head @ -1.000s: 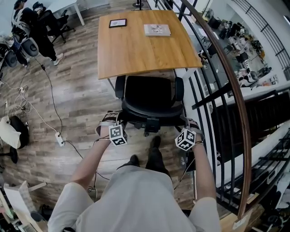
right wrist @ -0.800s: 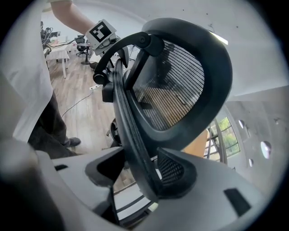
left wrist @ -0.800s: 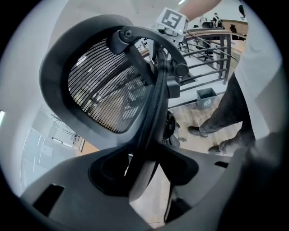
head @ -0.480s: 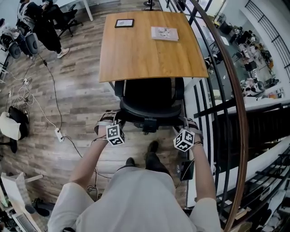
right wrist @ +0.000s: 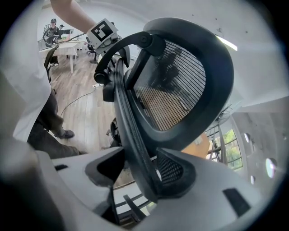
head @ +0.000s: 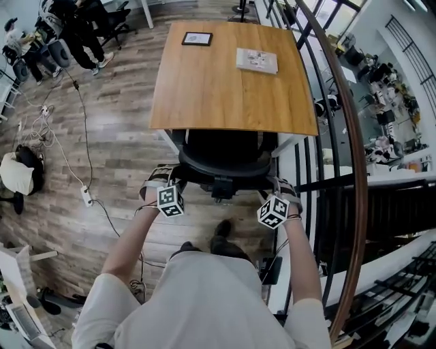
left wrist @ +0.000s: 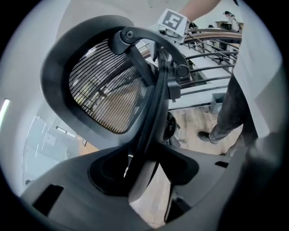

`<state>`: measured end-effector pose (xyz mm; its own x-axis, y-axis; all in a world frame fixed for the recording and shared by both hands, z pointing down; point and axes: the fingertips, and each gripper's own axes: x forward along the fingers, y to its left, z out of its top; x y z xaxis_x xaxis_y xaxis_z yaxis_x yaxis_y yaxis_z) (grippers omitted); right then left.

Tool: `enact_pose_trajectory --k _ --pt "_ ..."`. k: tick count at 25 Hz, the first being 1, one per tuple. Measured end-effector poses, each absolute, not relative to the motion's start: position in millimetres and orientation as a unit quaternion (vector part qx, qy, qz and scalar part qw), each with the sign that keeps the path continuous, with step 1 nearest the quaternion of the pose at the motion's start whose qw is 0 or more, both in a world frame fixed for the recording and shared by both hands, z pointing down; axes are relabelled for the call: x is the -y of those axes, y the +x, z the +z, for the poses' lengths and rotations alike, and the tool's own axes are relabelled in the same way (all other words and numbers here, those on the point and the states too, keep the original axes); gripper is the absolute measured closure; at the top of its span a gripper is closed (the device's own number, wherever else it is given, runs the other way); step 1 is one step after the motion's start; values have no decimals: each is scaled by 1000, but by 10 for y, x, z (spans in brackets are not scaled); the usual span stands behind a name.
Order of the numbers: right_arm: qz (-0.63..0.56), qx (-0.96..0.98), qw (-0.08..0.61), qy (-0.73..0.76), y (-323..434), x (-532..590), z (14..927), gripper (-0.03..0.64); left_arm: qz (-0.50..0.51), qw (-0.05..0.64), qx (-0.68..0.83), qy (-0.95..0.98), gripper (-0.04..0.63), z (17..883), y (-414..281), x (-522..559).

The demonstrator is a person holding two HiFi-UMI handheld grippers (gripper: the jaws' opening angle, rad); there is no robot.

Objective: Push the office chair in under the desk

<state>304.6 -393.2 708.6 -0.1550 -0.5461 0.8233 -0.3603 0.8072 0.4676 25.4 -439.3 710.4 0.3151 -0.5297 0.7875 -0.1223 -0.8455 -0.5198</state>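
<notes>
A black office chair (head: pixel 221 151) stands at the near edge of the wooden desk (head: pixel 225 82), its seat partly hidden under the top. My left gripper (head: pixel 162 180) holds the left rim of the mesh backrest (left wrist: pixel 108 90), and my right gripper (head: pixel 279 187) holds the right rim. In the left gripper view the backrest frame runs between the jaws of the left gripper (left wrist: pixel 140 176), which are closed on it. In the right gripper view the right gripper (right wrist: pixel 144 176) clasps the backrest (right wrist: pixel 176 90) the same way.
A dark metal railing with a wooden handrail (head: pixel 344 136) runs close along the right. A framed picture (head: pixel 196 39) and a booklet (head: pixel 257 60) lie on the desk. A cable and power strip (head: pixel 86 196) cross the floor at left. People stand at the far left (head: pixel 75 20).
The chair has rolled further under the desk, so more of its seat is covered by the top. Both grippers moved forward with the backrest.
</notes>
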Motion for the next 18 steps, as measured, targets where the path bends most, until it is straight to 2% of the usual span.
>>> enact_pose_trajectory --k 18 --pt "-121 767 569 269 3292 4968 7090 397 -562 157 -256 -771 383 7150 450 5160"
